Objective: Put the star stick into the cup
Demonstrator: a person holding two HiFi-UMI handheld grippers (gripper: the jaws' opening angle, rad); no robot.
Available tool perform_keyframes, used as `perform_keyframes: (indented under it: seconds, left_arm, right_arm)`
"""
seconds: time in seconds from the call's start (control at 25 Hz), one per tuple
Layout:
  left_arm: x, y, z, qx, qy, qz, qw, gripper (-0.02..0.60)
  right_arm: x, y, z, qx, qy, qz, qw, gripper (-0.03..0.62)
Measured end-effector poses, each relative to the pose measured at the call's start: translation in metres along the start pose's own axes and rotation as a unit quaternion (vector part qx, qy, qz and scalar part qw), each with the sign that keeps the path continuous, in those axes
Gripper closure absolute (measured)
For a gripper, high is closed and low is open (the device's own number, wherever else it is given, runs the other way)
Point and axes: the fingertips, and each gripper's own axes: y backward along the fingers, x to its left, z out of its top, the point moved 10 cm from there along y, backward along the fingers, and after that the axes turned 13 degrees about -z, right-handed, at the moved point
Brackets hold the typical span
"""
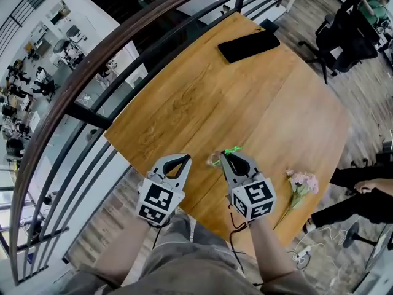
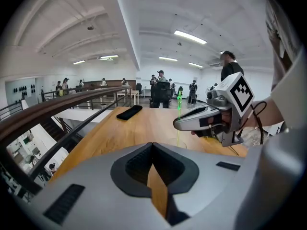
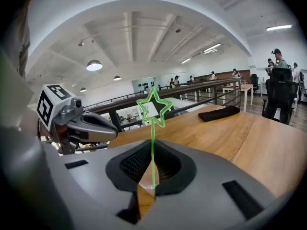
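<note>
R gripper [image 3: 152,188]: clenched on star stick [image 3: 153,111], upright, lower end at cup [image 2: 179,143].
L gripper [image 2: 152,145]: closed, empty, just beside.
Do: hold stick vertical, lower straight, let go once it's inside.

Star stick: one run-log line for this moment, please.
right gripper: shut on star stick | left gripper: shut, empty | cup: on table

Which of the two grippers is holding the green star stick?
The right gripper: its jaws are shut on the stem of the star stick. The left gripper is also shut, but nothing is between its jaws.
</note>
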Motion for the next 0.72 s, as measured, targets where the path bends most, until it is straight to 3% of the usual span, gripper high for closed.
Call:
perform_keyframes:
  seconds: [0.28,0.32,0.4,0.44,0.56,0.72]
  left_arm:
    - [-0.004,-0.003,-0.008,0.007,0.011,-0.009,0.9999,0.566]
    - [-0.004,-0.003,-0.008,0.007,0.010,-0.010,0.9999,0.565]
    - [-0.005,-0.004,-0.006,0.007,0.008,-0.010,0.9999,0.565]
    - [-0.005,-0.004,-0.006,0.006,0.007,-0.011,0.9999,0.566]
    - [-0.011,0.002,-0.010,0.003,0.016,-0.008,0.9998,0.565]
    - [-0.015,0.012,-0.015,0.004,0.022,-0.003,0.9997,0.565]
  right_arm:
    - [0.002,-0.006,-0.009,0.024,0.002,-0.012,1.000,0.553]
    - [0.001,-0.007,-0.010,0.028,0.001,-0.013,1.000,0.536]
    - [-0.002,-0.008,-0.009,0.037,-0.001,-0.016,0.999,0.404]
    - [-0.003,-0.007,-0.009,0.040,-0.003,-0.018,0.999,0.384]
    - [-0.003,0.002,-0.008,0.040,-0.012,-0.024,0.999,0.345]
    - [-0.004,0.016,0.000,0.031,-0.009,-0.032,0.999,0.341]
